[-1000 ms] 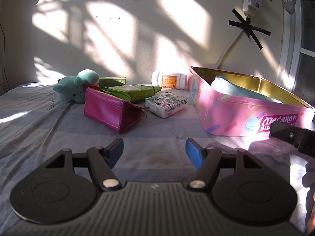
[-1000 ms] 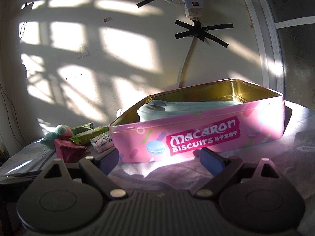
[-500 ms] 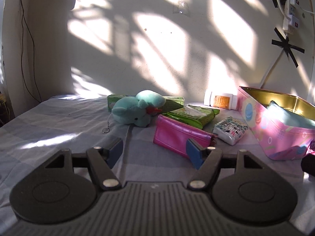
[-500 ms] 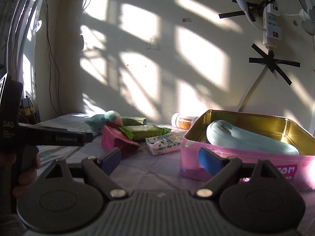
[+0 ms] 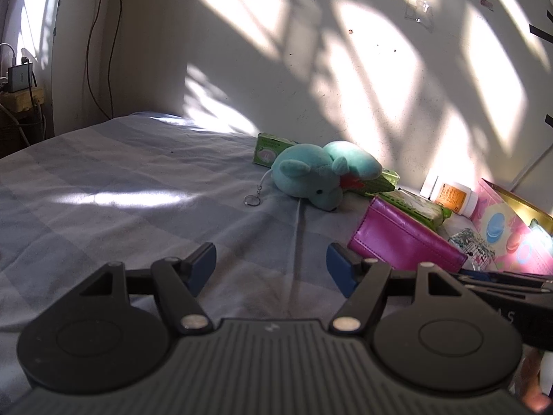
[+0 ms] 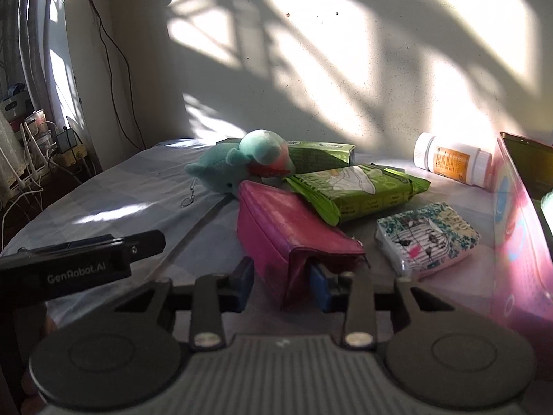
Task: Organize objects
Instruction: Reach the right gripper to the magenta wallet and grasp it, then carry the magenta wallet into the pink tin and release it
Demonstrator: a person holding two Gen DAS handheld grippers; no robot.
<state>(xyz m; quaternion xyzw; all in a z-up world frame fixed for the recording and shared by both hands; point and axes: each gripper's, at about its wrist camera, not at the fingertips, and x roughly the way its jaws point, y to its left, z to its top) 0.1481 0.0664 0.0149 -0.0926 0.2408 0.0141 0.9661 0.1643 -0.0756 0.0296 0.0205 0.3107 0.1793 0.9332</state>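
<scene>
A pink zip pouch (image 6: 287, 228) lies on the striped bed sheet (image 6: 114, 200), its near end between the blue pads of my right gripper (image 6: 280, 283). The jaws are closing and the pads press on the pouch's sides. My left gripper (image 5: 271, 259) stands open over bare sheet, left of the pouch (image 5: 404, 242), with nothing between its fingers. Behind the pouch lie a teal plush toy (image 6: 238, 166) with a key ring, a green wipes packet (image 6: 359, 190) and a green box (image 6: 321, 154). The pink biscuit tin (image 6: 518, 228) stands at the right.
A white pill bottle (image 6: 452, 162) lies by the wall and a printed tissue pack (image 6: 428, 238) sits beside the tin. The wall runs close behind everything. Cables and a power strip (image 6: 65, 145) are past the bed's left edge.
Both grippers swung left, away from the tin. The right gripper went from open in front of the tin to closed around the pouch's near end. The left gripper's opening is unchanged.
</scene>
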